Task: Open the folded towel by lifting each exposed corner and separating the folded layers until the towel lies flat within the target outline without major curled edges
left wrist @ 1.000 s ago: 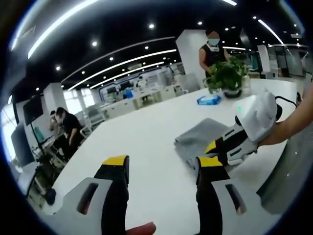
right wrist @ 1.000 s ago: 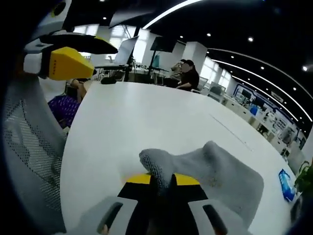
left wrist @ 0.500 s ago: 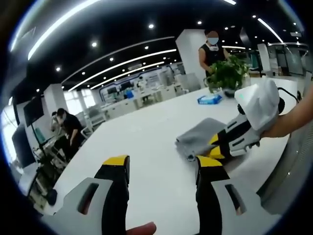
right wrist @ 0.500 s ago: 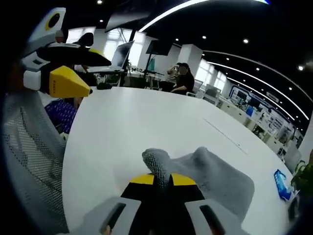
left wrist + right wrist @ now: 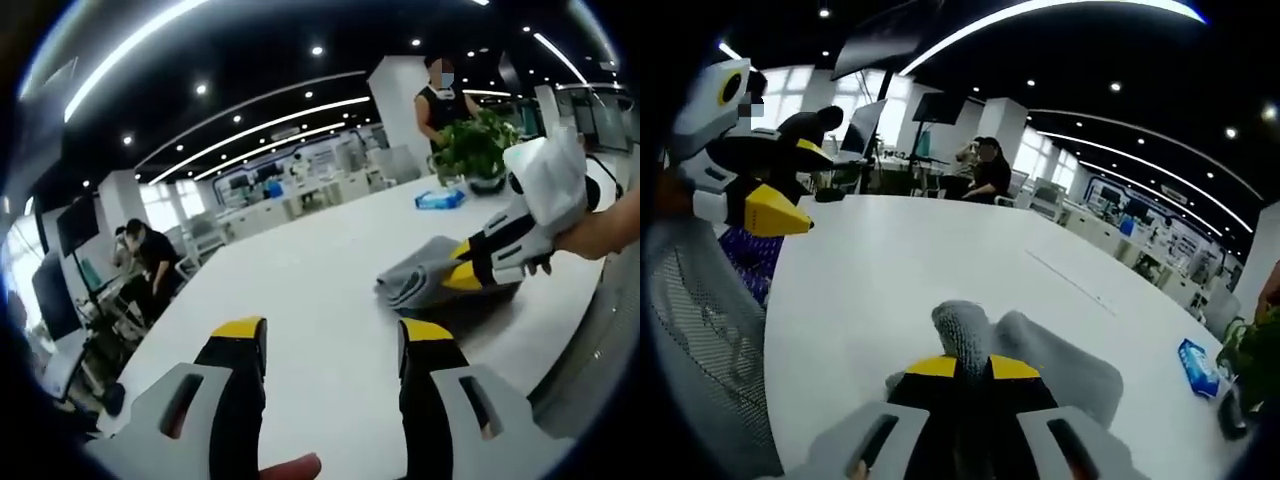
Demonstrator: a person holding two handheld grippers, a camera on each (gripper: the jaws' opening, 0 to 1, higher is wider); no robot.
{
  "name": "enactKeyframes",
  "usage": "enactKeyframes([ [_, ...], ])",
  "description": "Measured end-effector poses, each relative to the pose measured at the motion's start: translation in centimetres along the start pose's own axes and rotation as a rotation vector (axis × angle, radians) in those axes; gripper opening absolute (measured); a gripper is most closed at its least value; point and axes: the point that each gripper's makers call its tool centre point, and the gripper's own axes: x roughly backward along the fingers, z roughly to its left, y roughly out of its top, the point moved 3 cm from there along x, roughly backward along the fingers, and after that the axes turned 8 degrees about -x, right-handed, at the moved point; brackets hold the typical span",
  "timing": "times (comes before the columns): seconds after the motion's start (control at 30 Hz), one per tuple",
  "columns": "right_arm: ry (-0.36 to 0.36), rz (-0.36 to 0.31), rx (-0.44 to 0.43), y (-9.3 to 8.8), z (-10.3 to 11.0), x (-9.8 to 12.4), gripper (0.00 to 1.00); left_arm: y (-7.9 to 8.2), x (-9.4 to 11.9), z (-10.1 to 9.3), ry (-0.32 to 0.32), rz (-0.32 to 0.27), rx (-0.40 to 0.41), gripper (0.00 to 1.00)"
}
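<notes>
One soft grey folded towel (image 5: pixel 425 277) lies on the big white table (image 5: pixel 300 300). The right gripper (image 5: pixel 973 365) has its two yellow-tipped jaws pinched tight on a towel corner, lifting it. The left gripper (image 5: pixel 333 335) hangs wide open, holding nothing. One blue packet (image 5: pixel 1196 366) and one green plant (image 5: pixel 477 148) sit far back.
</notes>
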Motion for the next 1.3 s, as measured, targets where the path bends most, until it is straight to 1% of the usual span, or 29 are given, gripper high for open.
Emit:
enactKeyframes([
  [0.1, -0.013, 0.006, 0.002, 0.2, -0.6, 0.6, 0.06, 0.0, 0.0, -0.2, -0.008, 0.003, -0.008, 0.52],
  [0.2, -0.033, 0.014, 0.001, 0.0, -1.2, 1.1, 0.05, -0.1, 0.0, -0.2, -0.008, 0.006, -0.008, 0.52],
  [0.3, -0.057, 0.008, -0.050, 0.1, -1.9, 1.7, 0.05, -0.1, 0.0, -0.1, -0.005, 0.007, -0.010, 0.51],
  [0.47, -0.085, 0.007, -0.069, 0.1, -2.7, 2.3, 0.05, -0.2, 0.0, -0.3, -0.011, 0.016, -0.021, 0.51],
  [0.53, -0.093, 0.002, -0.091, 0.2, -2.9, 2.7, 0.05, -0.3, 0.0, -0.3, -0.013, 0.021, -0.026, 0.51],
  [0.67, -0.113, -0.022, -0.145, 0.3, -3.5, 3.3, 0.05, -0.4, -0.1, -0.3, -0.014, 0.028, -0.030, 0.51],
  [0.83, -0.146, -0.059, -0.225, 0.6, -4.9, 4.1, 0.05, -0.4, 0.0, -0.2, -0.005, 0.028, -0.026, 0.51],
  [0.93, -0.171, -0.064, -0.235, 0.8, -5.7, 5.0, 0.05, -0.4, -0.1, -0.2, -0.006, 0.032, -0.032, 0.51],
  [1.0, -0.193, -0.071, -0.243, 0.7, -6.3, 5.6, 0.05, -0.5, -0.1, -0.3, -0.010, 0.036, -0.035, 0.51],
  [1.1, -0.207, -0.074, -0.262, 0.4, -7.0, 6.2, 0.05, -0.6, -0.1, -0.4, -0.016, 0.041, -0.040, 0.51],
  [1.17, -0.214, -0.073, -0.279, 0.1, -7.4, 6.6, 0.05, -0.6, -0.2, -0.5, -0.020, 0.044, -0.043, 0.51],
  [1.3, -0.234, -0.068, -0.286, -0.6, -8.3, 7.2, 0.05, -0.6, -0.2, -0.6, -0.028, 0.049, -0.052, 0.51],
])
